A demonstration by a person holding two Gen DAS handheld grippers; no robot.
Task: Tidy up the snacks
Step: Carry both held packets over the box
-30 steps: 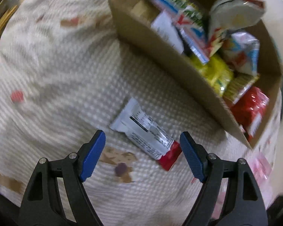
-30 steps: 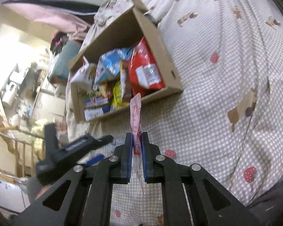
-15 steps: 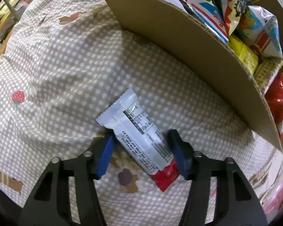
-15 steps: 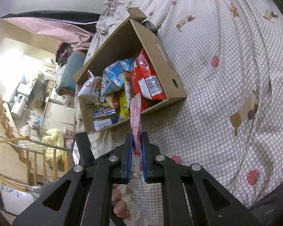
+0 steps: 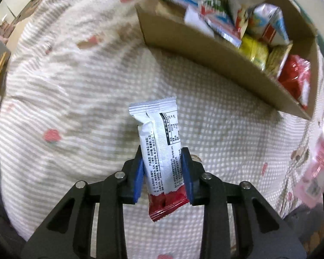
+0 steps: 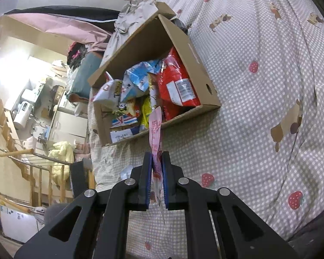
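My left gripper [image 5: 162, 152] points down over the bed, its jaws closing with the blue pads pressed on a white snack bar with a red end [image 5: 157, 133], lifted off the cover. The open cardboard box [image 5: 205, 49] with several snack bags lies beyond it to the upper right. In the right wrist view my right gripper [image 6: 157, 157] is shut on a thin pink packet [image 6: 155, 125] that stands up in front of the same box [image 6: 190, 51]. Inside the box a red bag [image 6: 175, 82] lies at the right end and a blue-white bag [image 6: 136, 79] beside it.
The box rests on a checked bedspread [image 6: 259, 108] printed with strawberries and dogs. A pink blanket [image 6: 60, 23] and a teal cushion [image 6: 84, 73] lie behind the box. Off the bed's left edge are a wooden railing [image 6: 21, 153] and white appliances [image 6: 24, 108].
The left jaws closed from wide open onto the snack bar and lifted it off the cover, the bar now pointing straight ahead. The right gripper kept hold of the pink packet and hardly moved.
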